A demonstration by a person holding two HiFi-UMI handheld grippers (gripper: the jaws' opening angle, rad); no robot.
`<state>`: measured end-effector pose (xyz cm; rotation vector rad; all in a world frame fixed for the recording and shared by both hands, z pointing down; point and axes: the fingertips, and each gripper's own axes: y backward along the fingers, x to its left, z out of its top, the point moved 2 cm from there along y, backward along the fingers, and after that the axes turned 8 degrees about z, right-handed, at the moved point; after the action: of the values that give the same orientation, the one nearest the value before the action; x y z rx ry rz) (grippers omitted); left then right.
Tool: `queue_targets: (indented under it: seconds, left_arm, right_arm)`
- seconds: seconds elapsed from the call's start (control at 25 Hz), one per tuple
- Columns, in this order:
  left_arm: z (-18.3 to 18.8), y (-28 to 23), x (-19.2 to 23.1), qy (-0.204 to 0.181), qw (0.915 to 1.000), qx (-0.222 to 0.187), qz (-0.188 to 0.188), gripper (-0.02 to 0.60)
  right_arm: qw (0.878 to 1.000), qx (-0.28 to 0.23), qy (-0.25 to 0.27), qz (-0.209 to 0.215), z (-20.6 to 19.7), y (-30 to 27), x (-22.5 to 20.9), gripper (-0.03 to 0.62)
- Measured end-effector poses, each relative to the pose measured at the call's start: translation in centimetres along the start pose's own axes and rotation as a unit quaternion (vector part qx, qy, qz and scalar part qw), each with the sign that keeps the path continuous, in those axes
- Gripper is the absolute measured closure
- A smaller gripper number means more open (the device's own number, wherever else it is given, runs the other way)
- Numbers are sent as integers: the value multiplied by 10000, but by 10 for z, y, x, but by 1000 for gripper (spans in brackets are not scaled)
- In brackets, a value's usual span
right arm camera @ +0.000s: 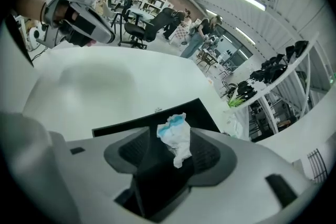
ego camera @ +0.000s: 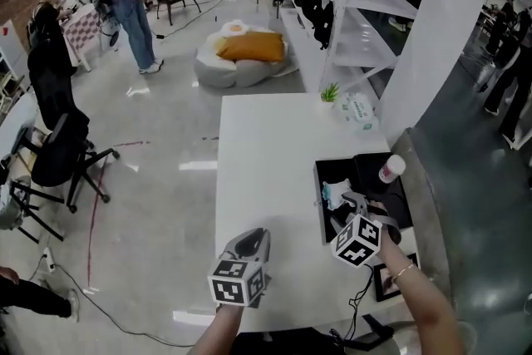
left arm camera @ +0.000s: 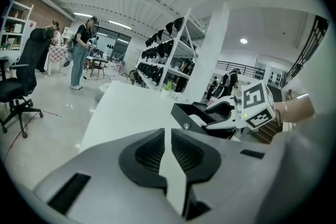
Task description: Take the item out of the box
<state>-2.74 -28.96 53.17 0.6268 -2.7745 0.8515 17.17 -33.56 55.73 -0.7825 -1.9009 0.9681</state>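
A black open box (ego camera: 318,204) sits at the right edge of the white table (ego camera: 266,154). Inside it lies a crumpled white and blue packet (ego camera: 335,194). My right gripper (ego camera: 353,199) reaches into the box. In the right gripper view the packet (right arm camera: 176,136) stands between the jaws of the right gripper (right arm camera: 169,152), close to the right pad, with a dark gap on its left. The pads do not press on it, so this gripper is open. My left gripper (ego camera: 249,241) hovers over the table's front, shut and empty, and in its own view the left gripper (left arm camera: 168,136) points towards the box (left arm camera: 189,113).
A white bottle with a pink cap (ego camera: 391,169) stands by the box's far right corner. A small green plant (ego camera: 330,92) and a white packet (ego camera: 357,108) lie at the table's far right. A white pillar (ego camera: 432,37) rises beside the table. A framed picture (ego camera: 386,278) lies near the front right.
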Motion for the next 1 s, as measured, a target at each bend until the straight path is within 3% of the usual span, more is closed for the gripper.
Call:
queue_targets:
  seconds: [0.32, 0.76, 1.0]
  left_arm:
    - [-2, 4, 10, 114, 9998, -17, 153, 541]
    - [-3, 7, 24, 253, 9991, 3, 350, 541]
    - [-5, 2, 26, 288, 9988, 27, 396, 541]
  right_arm:
    - [9973, 442, 526, 251, -4, -23, 3, 329]
    - [9940, 796, 649, 389, -5, -50, -10, 289]
    - [9911, 993, 569, 673, -9, -59, -13, 278]
